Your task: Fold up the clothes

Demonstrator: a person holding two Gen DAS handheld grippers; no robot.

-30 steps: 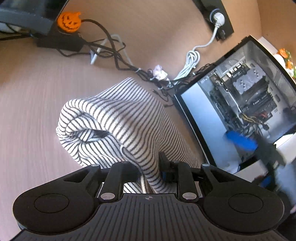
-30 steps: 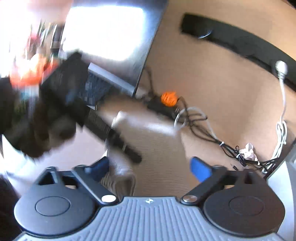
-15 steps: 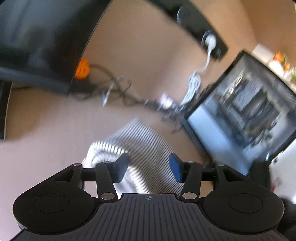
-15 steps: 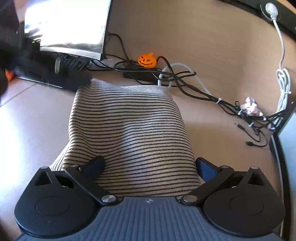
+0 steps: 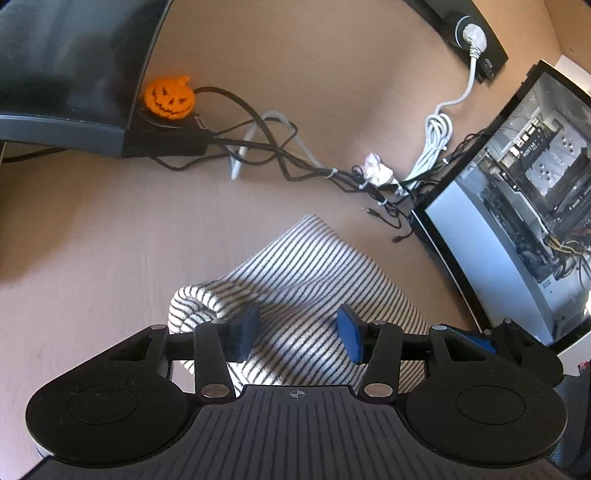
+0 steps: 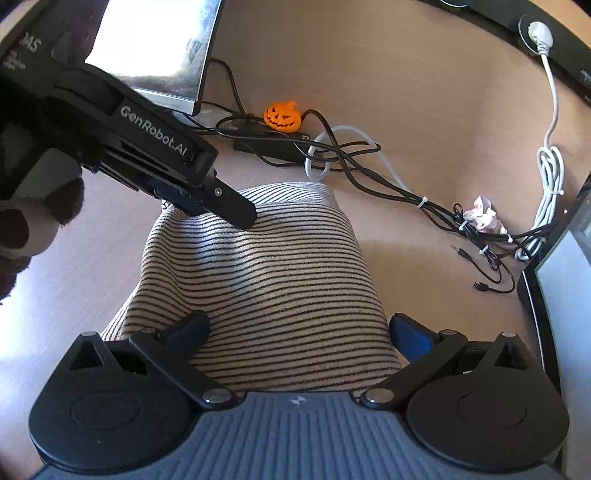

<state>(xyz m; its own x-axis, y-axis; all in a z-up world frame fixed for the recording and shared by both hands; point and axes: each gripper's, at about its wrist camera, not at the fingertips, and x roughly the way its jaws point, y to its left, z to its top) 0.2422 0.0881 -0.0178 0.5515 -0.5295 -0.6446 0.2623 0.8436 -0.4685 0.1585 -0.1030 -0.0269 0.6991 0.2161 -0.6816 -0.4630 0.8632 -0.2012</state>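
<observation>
**Grip state**
- Left gripper (image 5: 299,325): closing at this moment, pads apart, hanging over the striped knit garment (image 6: 258,266) at the lower centre of the left wrist view. Cloth visible in the gap, pressed by neither pad. Nothing gripped.
- Right gripper (image 6: 299,332): spread wide, one finger on each side of the garment's near end at the bottom of the right wrist view. No pinch visible.

**Task item**
- Lying folded into a thick oblong at the centre of the right wrist view, on the table (image 5: 92,240). One rolled, bulging edge at the lower left of the left wrist view. Judged close to finished; only squaring or flattening likely remaining.

**Hazards**
- Unfolding of the stack: caused by pinching only the top layer and lifting.
- Loosening of the rolled edge: caused by closing on the bulge and dragging sideways.
- Skewing of the fold: caused by uneven pushing from the two sides.
- Snagging on the black cables (image 5: 280,158), near the garment's far end: caused by sliding the stack toward the top of the frame.
- Striking the glass-sided computer case (image 5: 535,184) at the right edge: caused by a wide swing to that side.

**Surface and room**
- Smooth, pale wood-grain desktop; judged low in friction, so expect sliding.
- Monitor (image 5: 66,55) at upper left, orange pumpkin figure (image 5: 169,98) beside its base.
- Coiled white cord (image 5: 437,133) at upper right, plugged into a dark socket rail (image 5: 472,33).
- Crumpled paper (image 5: 376,171) among the cables.
- Lit in patches by strong sunlight.
</observation>
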